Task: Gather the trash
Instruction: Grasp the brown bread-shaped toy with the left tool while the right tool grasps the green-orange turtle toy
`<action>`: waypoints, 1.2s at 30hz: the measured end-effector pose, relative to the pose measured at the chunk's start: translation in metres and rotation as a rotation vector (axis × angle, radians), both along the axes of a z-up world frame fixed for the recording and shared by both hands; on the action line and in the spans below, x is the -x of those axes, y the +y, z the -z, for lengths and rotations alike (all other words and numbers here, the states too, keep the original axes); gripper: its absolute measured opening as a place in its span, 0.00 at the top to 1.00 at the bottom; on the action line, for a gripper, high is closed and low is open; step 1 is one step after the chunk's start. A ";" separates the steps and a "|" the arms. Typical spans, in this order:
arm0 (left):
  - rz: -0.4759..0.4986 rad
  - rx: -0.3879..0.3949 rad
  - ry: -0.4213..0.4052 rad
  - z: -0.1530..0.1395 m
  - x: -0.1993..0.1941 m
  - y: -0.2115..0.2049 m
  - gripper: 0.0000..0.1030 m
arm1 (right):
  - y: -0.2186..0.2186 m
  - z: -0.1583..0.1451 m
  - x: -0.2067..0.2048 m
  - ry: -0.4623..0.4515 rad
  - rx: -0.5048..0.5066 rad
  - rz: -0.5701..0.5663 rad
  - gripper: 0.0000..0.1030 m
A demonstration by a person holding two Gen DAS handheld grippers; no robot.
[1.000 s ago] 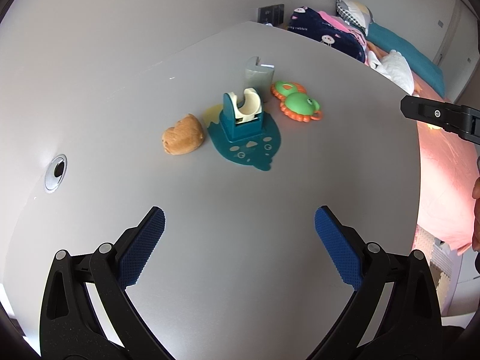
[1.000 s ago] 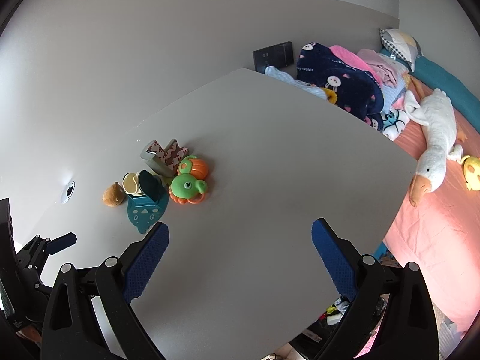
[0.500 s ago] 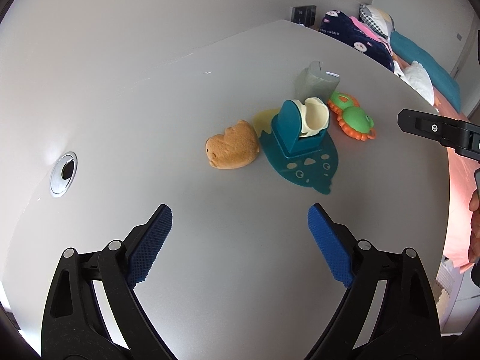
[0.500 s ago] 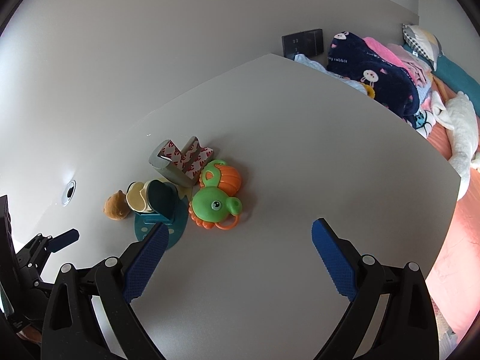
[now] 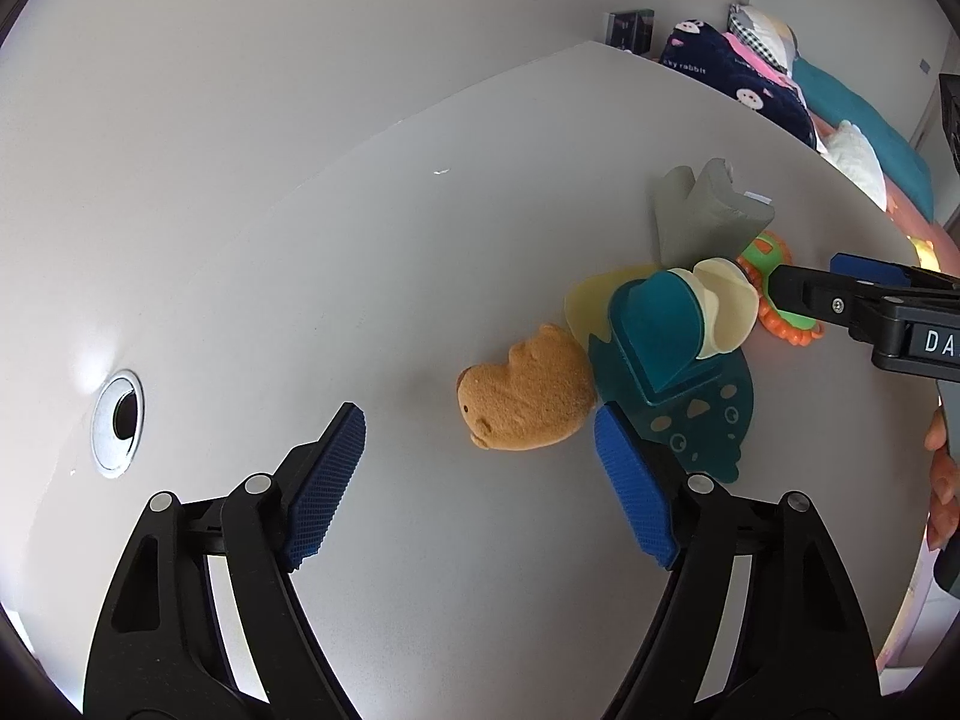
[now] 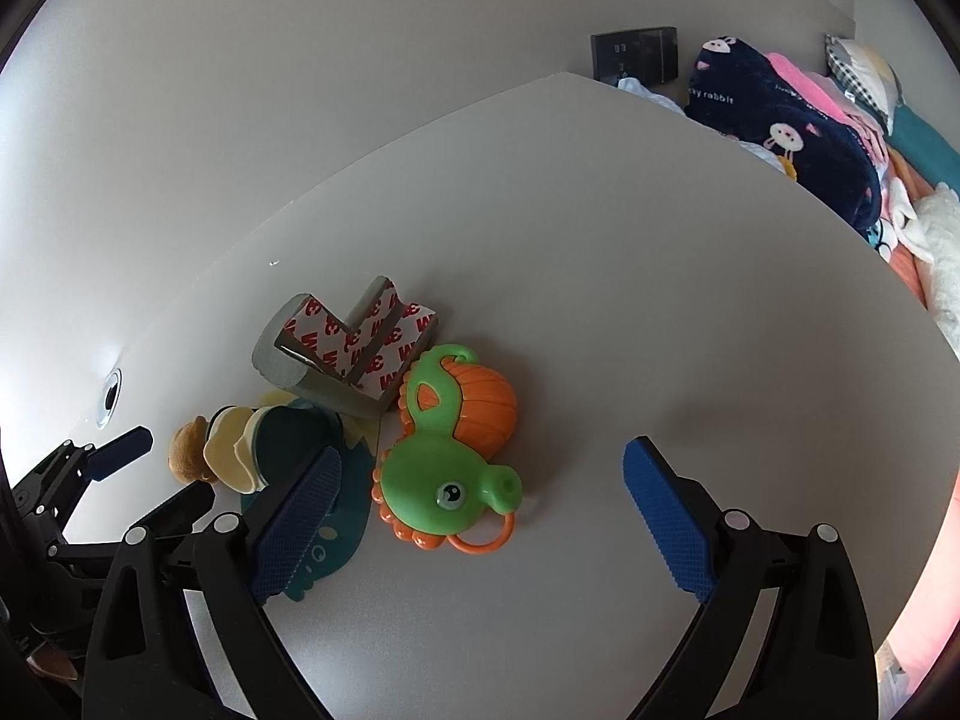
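Two grippers are over the grey desk (image 5: pixel 252 276), both with jaws spread wide and gripping nothing. The left gripper (image 5: pixel 480 480) is low over the desk; the orange sponge animal (image 5: pixel 525 396) lies just ahead of its jaws, nearer the right pad, not between the pads. The teal fish-shaped mat (image 5: pixel 702 426) lies directly ahead of the right pad, touching the sponge animal on one side. A teal holder (image 5: pixel 657 330) with a cream cup (image 5: pixel 726 312) tipped in it stands on the mat. Beyond these lies the grey foam corner guard (image 5: pixel 702 216). A metal cable grommet (image 5: pixel 117 420) is set in the desk, well to the left of the left pad.

The right gripper (image 6: pixel 480 516) has the green and orange turtle toy (image 6: pixel 447 480) just ahead of its jaws, nearer the left pad. Its orange ring lies on the desk closest to the jaws. The corner guard (image 6: pixel 348 348), showing red-printed adhesive strips, lies beyond the toy and touches it. The mat (image 6: pixel 336 516) is partly hidden behind the left pad. A bed with dark blue bedding (image 6: pixel 780 138) lies far ahead to the right, past the desk edge
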State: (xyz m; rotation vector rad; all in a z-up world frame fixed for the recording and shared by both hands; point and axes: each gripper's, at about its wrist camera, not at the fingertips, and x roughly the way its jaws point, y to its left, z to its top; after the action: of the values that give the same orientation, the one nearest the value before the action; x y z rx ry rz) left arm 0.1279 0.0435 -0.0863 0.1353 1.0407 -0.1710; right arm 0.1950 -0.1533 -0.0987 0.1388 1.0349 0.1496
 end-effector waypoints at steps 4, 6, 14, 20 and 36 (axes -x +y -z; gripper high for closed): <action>0.013 0.008 0.002 0.002 -0.007 -0.002 0.32 | 0.006 0.012 -0.007 0.021 0.028 -0.010 0.18; 0.018 0.012 0.005 0.003 -0.011 -0.003 0.35 | 0.009 0.013 -0.006 0.005 0.062 -0.015 0.26; 0.033 0.024 0.018 0.006 -0.012 -0.005 0.61 | 0.006 0.010 -0.001 0.000 0.092 -0.022 0.47; 0.038 0.036 0.020 0.002 -0.004 -0.007 0.62 | -0.005 0.003 0.004 0.021 -0.009 -0.016 0.47; 0.076 0.072 -0.059 -0.042 0.039 -0.040 0.62 | -0.024 -0.057 0.065 -0.089 -0.058 -0.021 0.47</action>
State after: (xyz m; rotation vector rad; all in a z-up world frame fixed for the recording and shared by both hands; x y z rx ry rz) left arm 0.0893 0.0037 -0.0446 0.1144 0.9704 -0.2717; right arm 0.1296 -0.1774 -0.0414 0.1726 0.9443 0.2031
